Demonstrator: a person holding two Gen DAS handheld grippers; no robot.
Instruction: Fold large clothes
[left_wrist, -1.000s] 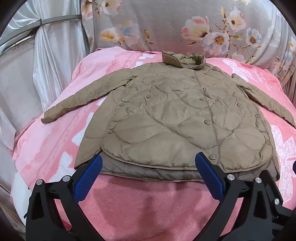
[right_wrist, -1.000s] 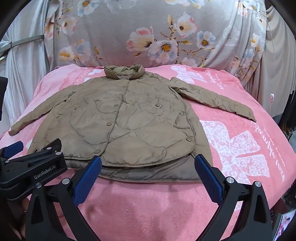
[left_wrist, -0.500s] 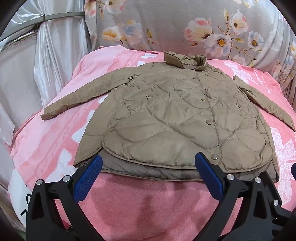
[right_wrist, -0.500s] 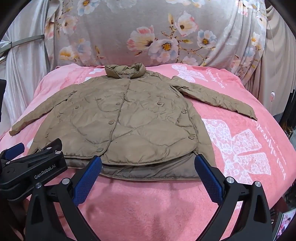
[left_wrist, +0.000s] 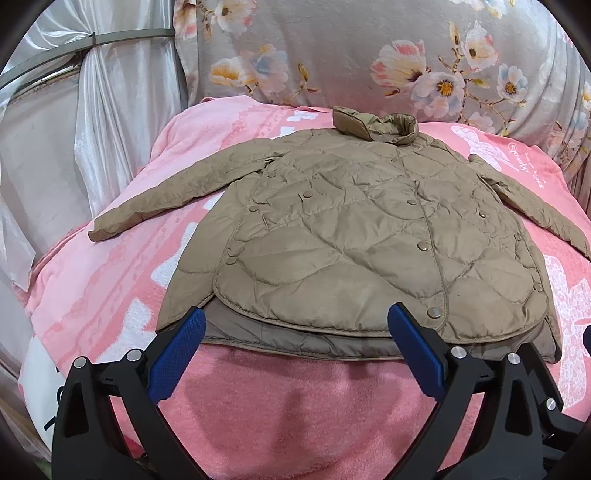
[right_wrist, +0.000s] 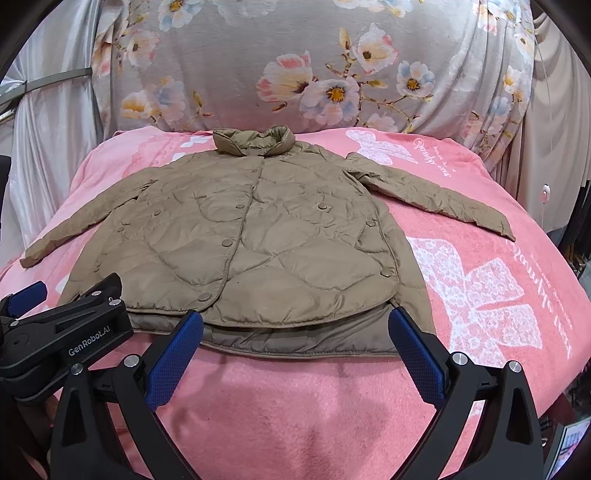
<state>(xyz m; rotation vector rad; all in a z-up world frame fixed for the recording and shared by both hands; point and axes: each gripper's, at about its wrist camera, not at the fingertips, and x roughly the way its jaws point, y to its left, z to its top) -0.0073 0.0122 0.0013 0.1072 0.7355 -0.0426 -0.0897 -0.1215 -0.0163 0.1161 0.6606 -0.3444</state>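
A tan quilted jacket (left_wrist: 354, 236) (right_wrist: 251, 243) lies flat and buttoned on a pink blanket (left_wrist: 288, 402), collar at the far end, both sleeves spread out to the sides. My left gripper (left_wrist: 295, 336) hovers open just short of the jacket's near hem, nothing between its blue pads. My right gripper (right_wrist: 295, 336) is open too, above the hem toward the jacket's right half. The left gripper's black body (right_wrist: 62, 332) shows at the lower left of the right wrist view.
The pink blanket (right_wrist: 480, 295) covers a raised bed-like surface, with a white bow print on its right side. A grey floral cloth (right_wrist: 314, 74) hangs behind. Shiny silver curtains (left_wrist: 74, 129) stand at the left. The blanket drops off at the right edge.
Both grippers have drifted slightly; the jacket sits a touch lower and nearer in both views. The jacket itself has not moved, and both stay open.
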